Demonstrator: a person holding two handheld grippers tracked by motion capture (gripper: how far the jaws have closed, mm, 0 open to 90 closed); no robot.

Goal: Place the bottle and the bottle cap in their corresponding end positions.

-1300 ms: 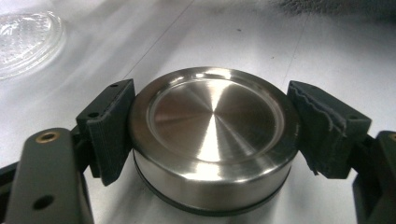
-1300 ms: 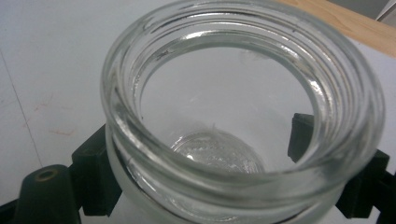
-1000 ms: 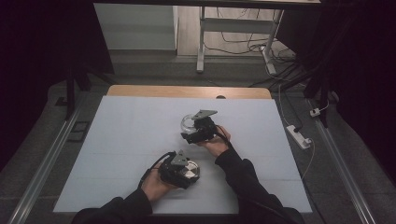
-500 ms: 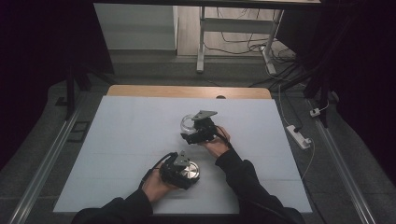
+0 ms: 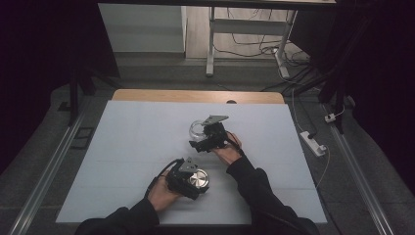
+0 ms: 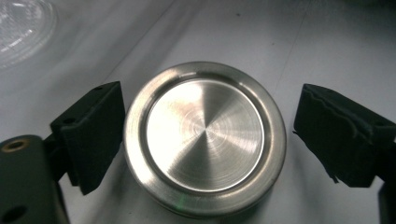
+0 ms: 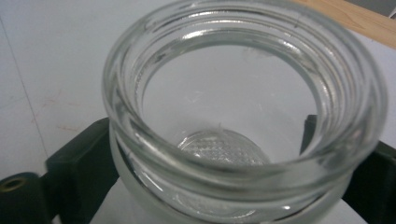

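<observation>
A round brushed-metal lid [image 6: 205, 137] lies flat on the white table cover, also seen near the front [image 5: 199, 179]. My left gripper [image 6: 205, 135] is open around it: the left jaw is at the lid's rim and the right jaw stands a little off it. In the high view the left gripper [image 5: 186, 176] is low over the lid. A clear glass jar [image 7: 243, 107] stands upright with its mouth open, mid-table [image 5: 197, 129]. My right gripper [image 7: 233, 186] is shut on the jar's body, one jaw on each side, and appears in the high view [image 5: 209, 138] too.
The white cover [image 5: 127, 147] spans the table, with a bare wooden strip [image 5: 195, 95] at the far edge. A white power strip [image 5: 313, 143] lies on the floor to the right. The jar's ribbed glass [image 6: 21, 28] shows at the top left of the left gripper view.
</observation>
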